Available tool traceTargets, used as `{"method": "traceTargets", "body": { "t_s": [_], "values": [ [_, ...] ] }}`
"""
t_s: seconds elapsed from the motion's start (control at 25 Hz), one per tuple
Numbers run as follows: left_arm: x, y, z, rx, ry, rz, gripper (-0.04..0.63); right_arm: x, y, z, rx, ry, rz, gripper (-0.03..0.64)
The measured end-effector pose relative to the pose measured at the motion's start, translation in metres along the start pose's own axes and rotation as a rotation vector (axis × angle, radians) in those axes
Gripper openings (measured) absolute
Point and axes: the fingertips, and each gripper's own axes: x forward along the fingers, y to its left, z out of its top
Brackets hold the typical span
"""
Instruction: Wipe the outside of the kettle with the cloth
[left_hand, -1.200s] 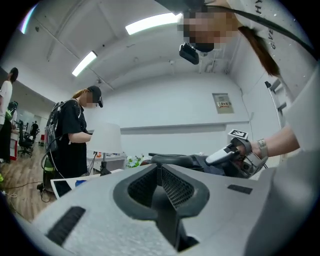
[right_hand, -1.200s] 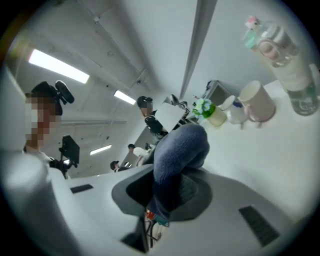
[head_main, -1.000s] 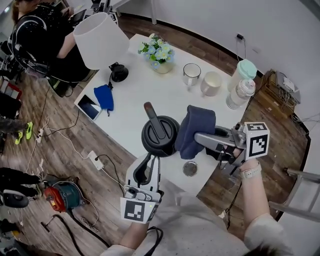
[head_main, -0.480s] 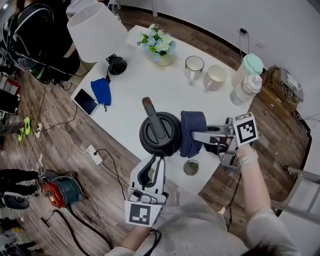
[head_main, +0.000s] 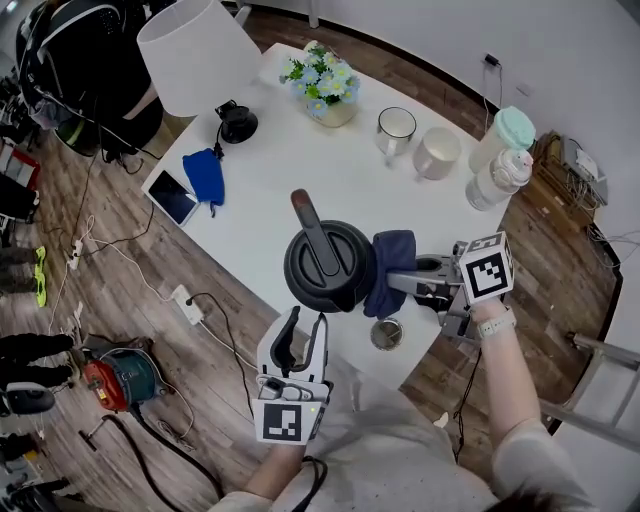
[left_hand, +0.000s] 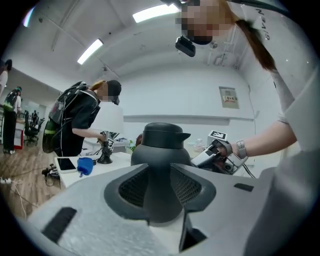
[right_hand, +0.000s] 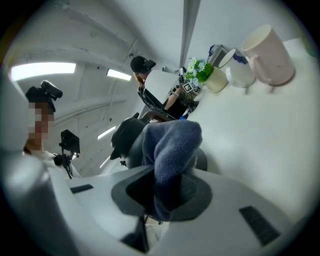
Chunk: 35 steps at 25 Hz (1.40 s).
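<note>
The black kettle (head_main: 328, 265) stands near the front edge of the white table (head_main: 300, 170), its handle pointing up-left. My right gripper (head_main: 405, 280) is shut on the dark blue cloth (head_main: 392, 270), which hangs against the kettle's right side. In the right gripper view the cloth (right_hand: 170, 155) fills the jaws, with the kettle (right_hand: 127, 137) just behind. My left gripper (head_main: 305, 325) sits just in front of the kettle; its jaws have just been opening and stand open. In the left gripper view the kettle (left_hand: 161, 165) shows between the pads (left_hand: 132, 187), which do not press on it.
On the table are a white lamp (head_main: 195, 55), a flower pot (head_main: 325, 85), two mugs (head_main: 397, 130) (head_main: 437, 152), bottles (head_main: 500, 160) at the right, a blue pouch (head_main: 205, 175) and a tablet (head_main: 172, 198) at the left. A small metal cap (head_main: 387, 333) lies by the front edge. A person stands at the far left.
The right gripper has come down with the cloth, which now sits lower against the kettle's right side. The left gripper's jaws have spread apart.
</note>
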Motion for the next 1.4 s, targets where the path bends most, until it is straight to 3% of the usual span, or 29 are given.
{"method": "traceTargets", "body": {
  "t_s": [0.08,0.2,0.52,1.0,1.4],
  "values": [
    [0.000,-0.002,0.002,0.029,-0.006,-0.008,0.108,0.003,0.002,-0.001,-0.010,0.011,0.004,0.055],
    [-0.004,0.001,0.002,0.032,-0.016,0.003,0.006,0.009,0.011,-0.004,-0.030,0.028,0.031,0.055],
    [-0.005,0.028,0.005,0.077,-0.020,-0.010,0.006,0.025,0.021,-0.020,-0.015,0.057,0.068,0.055],
    [-0.011,0.056,0.007,0.081,-0.049,0.049,0.006,0.049,0.031,-0.054,0.047,0.045,0.119,0.055],
    [-0.015,0.065,-0.005,0.060,-0.031,0.092,0.006,0.051,-0.004,-0.076,0.150,0.041,-0.012,0.055]
  ]
}}
